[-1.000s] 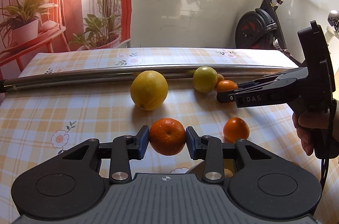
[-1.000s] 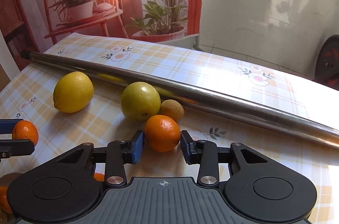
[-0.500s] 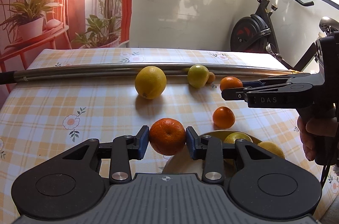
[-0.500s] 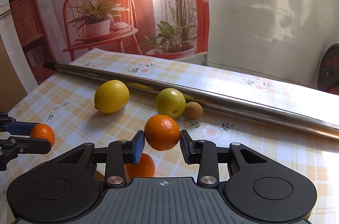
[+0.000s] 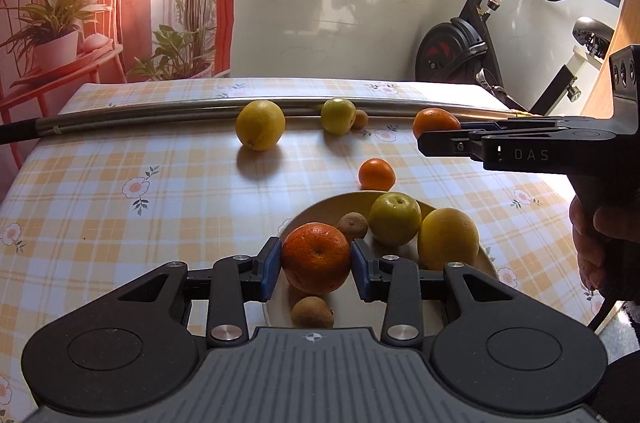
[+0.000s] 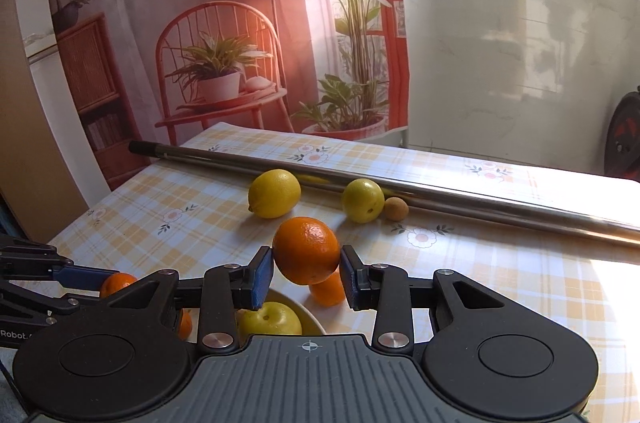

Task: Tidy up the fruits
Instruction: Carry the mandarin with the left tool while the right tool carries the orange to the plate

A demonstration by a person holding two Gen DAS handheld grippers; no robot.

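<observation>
Oranges sit squeezed in both our grippers, left gripper and right gripper, above the bowl (ready to drop in).

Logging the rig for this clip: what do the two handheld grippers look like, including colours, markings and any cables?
Both are matte black plastic. The left gripper has a ribbed grey top plate with a small crosshair mark, silver pivot screws and blue pads. The right gripper is built the same; from the side it shows white "DAS" lettering and a black cable hanging below the grip. No sleeve is visible.
</observation>
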